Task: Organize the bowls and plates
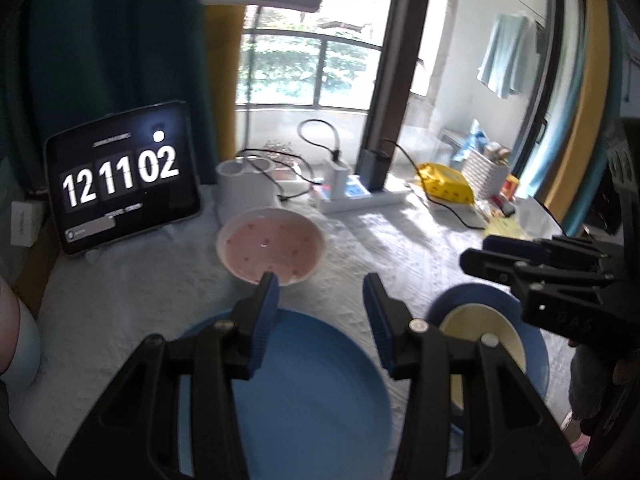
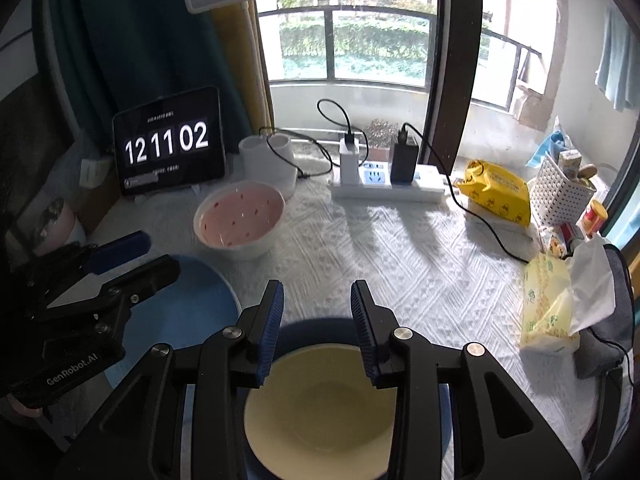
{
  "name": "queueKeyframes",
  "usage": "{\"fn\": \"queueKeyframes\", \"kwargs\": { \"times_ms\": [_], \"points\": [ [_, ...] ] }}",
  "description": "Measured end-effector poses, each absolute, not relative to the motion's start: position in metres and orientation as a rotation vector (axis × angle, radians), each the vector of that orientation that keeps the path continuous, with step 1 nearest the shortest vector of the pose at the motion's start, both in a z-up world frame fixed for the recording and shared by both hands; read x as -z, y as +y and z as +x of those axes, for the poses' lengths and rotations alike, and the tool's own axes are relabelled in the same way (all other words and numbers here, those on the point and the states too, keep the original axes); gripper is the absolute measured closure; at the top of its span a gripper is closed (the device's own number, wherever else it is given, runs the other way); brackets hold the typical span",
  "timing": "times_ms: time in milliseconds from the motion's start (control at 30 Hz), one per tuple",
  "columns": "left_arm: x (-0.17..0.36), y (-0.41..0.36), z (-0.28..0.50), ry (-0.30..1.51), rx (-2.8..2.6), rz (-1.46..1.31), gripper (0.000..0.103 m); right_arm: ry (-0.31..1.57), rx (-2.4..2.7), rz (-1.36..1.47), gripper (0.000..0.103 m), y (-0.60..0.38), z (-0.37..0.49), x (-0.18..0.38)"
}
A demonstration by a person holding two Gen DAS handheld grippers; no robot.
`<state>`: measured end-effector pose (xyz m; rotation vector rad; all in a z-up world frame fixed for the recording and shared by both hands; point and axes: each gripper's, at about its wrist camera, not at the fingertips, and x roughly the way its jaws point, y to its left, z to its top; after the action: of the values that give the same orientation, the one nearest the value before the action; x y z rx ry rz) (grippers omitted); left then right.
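I am working over a worktop covered in a white quilted cloth, with three pieces to sort. Largest is the light blue plate under my left gripper. Beside it sits a dark blue plate with the cream bowl already resting in it, under my right gripper. Farther off, near the tablet clock, stands the pink bowl.

Both pairs of fingers are released, parted with nothing between the pads, hovering clear of the crockery.

I judge the pink bowl comes next. To do it well I would approach with the left gripper, straddle the near rim with one pad inside and one outside, clamp firmly, lift straight, and avoid the charger cables behind it.
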<state>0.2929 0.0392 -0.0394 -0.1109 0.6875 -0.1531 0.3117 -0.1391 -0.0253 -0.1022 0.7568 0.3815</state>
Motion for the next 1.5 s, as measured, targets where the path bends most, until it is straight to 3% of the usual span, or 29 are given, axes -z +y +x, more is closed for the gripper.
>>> {"fn": "queueKeyframes", "kwargs": {
  "times_ms": [300, 367, 467, 1500],
  "points": [
    [0.045, 0.075, 0.306, 0.694, 0.115, -0.155, 0.054, 0.767, -0.396, -0.098, 0.066, -0.115, 0.328, 0.026],
    [0.046, 0.080, 0.308, 0.695, 0.108, -0.166, 0.047, 0.770, -0.400, -0.100, 0.066, -0.108, 0.332, 0.027],
    [0.048, 0.089, 0.314, 0.697, 0.099, -0.180, 0.044, 0.777, -0.405, -0.104, 0.066, -0.100, 0.337, 0.028],
    [0.111, 0.121, 0.396, 0.853, 0.008, -0.244, 0.043, 1.013, -0.388, 0.017, 0.066, -0.052, 0.431, 0.092]
  ]
}}
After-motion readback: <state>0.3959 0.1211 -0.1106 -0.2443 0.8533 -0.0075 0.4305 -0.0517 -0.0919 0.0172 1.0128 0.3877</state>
